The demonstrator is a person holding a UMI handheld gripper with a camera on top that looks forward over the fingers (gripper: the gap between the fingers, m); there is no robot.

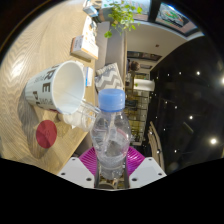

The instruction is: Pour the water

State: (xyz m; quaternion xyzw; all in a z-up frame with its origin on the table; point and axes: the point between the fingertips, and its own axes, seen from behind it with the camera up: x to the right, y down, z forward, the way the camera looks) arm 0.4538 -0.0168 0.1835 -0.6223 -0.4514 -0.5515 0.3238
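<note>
Nearest, gripper (110, 172) clamped on clear water bottle (109, 140), both pink pads (93, 158) pressed to its sides, jaws held narrow around the body. Bottle upright between the fingers, blue cap (111, 100) topping it, water visible inside. Just left of the bottle neck, white paper cup (58, 88) with dark lettering, tipped so its open mouth faces the cap. Below the cup, red round thing (46, 133) on the pale wooden table (25, 60). Farther off, patterned box (108, 76). Farthest, green plant (122, 13).
</note>
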